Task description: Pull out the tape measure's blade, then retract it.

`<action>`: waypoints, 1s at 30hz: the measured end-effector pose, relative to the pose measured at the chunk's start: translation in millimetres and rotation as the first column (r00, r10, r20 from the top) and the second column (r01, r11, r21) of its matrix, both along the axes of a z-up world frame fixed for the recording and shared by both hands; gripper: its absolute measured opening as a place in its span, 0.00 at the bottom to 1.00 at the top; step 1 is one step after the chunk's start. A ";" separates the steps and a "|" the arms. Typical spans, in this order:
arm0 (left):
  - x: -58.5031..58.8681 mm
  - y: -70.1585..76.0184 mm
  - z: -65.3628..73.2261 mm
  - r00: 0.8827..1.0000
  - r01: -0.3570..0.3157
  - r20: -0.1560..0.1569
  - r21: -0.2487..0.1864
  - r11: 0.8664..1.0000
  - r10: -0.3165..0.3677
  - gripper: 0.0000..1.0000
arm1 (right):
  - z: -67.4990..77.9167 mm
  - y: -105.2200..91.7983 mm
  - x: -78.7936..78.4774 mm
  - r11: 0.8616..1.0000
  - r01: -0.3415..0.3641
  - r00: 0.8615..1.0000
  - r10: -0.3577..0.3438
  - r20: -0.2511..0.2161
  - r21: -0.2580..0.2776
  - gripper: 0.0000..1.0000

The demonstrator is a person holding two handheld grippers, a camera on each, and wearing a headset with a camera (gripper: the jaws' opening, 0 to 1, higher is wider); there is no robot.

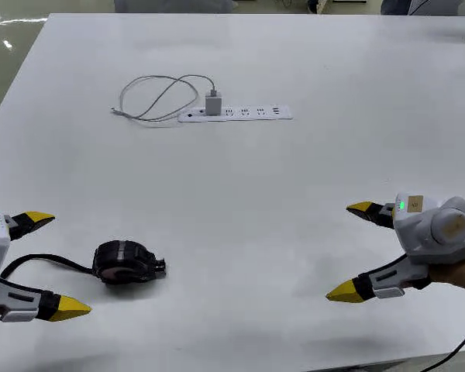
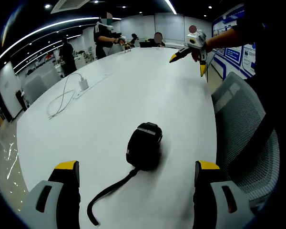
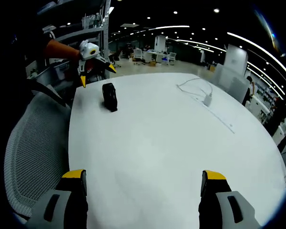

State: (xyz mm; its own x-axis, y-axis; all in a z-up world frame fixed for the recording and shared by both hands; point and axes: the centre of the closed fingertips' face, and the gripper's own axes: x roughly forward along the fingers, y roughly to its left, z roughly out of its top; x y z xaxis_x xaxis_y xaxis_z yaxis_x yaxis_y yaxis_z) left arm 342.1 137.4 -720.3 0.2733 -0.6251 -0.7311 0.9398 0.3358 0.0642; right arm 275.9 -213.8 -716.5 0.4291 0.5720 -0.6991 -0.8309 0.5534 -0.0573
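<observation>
Black tape measure (image 1: 124, 262) lies on the white table (image 1: 294, 194) just ahead of the left claw (image 1: 67, 264), which stands released and empty, while the right claw (image 1: 339, 251) hovers well apart, likewise released.

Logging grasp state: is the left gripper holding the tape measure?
No, the tape measure lies ahead of the open jaws of the left gripper, touching neither.

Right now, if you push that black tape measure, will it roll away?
Probably not: the tape measure rests on the smooth table, so it would likely slide or tip rather than roll. It looks chunky, so probably heavy for its size. Its black strap lies in a loose curve, so it's likely floppy and would trail behind.
</observation>
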 end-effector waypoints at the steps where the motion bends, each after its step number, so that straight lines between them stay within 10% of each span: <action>1: -1.2 1.5 -3.7 1.000 0.001 -0.019 0.021 1.000 0.000 0.99 | 0.7 2.2 1.1 1.000 -0.004 1.000 0.004 0.001 0.002 0.99; 9: -1.4 -10.9 -9.3 0.996 0.085 -0.011 0.050 0.995 -0.084 0.97 | -0.1 24.9 7.5 0.998 -0.065 0.998 0.065 0.004 0.014 0.99; 12: 3.5 -10.0 -15.4 0.988 0.147 0.030 0.136 0.980 -0.152 0.97 | 1.2 34.6 10.5 0.996 -0.085 0.996 0.084 0.016 0.017 0.99; 22: 14.5 -24.5 -32.2 0.988 0.155 -0.039 0.160 0.975 -0.151 0.93 | -8.6 60.6 26.7 0.993 -0.117 0.993 0.117 -0.003 0.026 0.99; 30: 33.9 -36.4 -27.8 0.995 0.096 0.018 0.164 0.982 -0.101 0.99 | -15.4 90.0 36.5 0.989 -0.143 0.990 0.143 -0.004 0.035 0.99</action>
